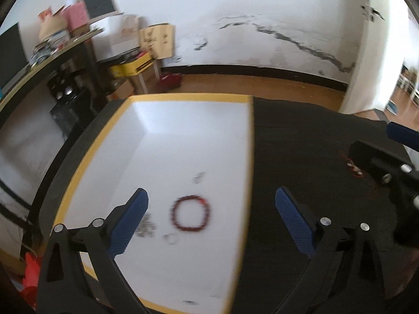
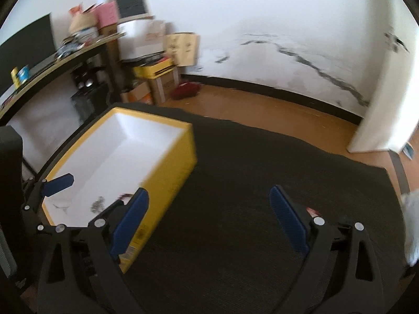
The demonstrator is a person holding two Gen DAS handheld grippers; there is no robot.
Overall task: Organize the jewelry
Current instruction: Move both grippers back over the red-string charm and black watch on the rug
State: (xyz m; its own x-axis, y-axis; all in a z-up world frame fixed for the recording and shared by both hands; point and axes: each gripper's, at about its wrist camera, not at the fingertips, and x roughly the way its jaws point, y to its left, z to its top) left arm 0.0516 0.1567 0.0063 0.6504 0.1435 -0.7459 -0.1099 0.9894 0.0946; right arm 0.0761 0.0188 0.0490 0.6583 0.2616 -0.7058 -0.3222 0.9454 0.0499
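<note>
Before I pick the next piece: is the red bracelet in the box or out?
In: red bracelet lies on the box floor.

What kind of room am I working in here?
Likely a lived-in home room used for storage or work: a cluttered desk, stacked cardboard boxes, wood floor, a cracked, stained wall.

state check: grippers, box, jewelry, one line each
left gripper: jaws open, empty, over the box
right gripper: jaws open, empty, over the black mat
yellow box: open, no lid on
red bead bracelet: lying flat in the box
silver pieces: loose in the box, blurred
</note>
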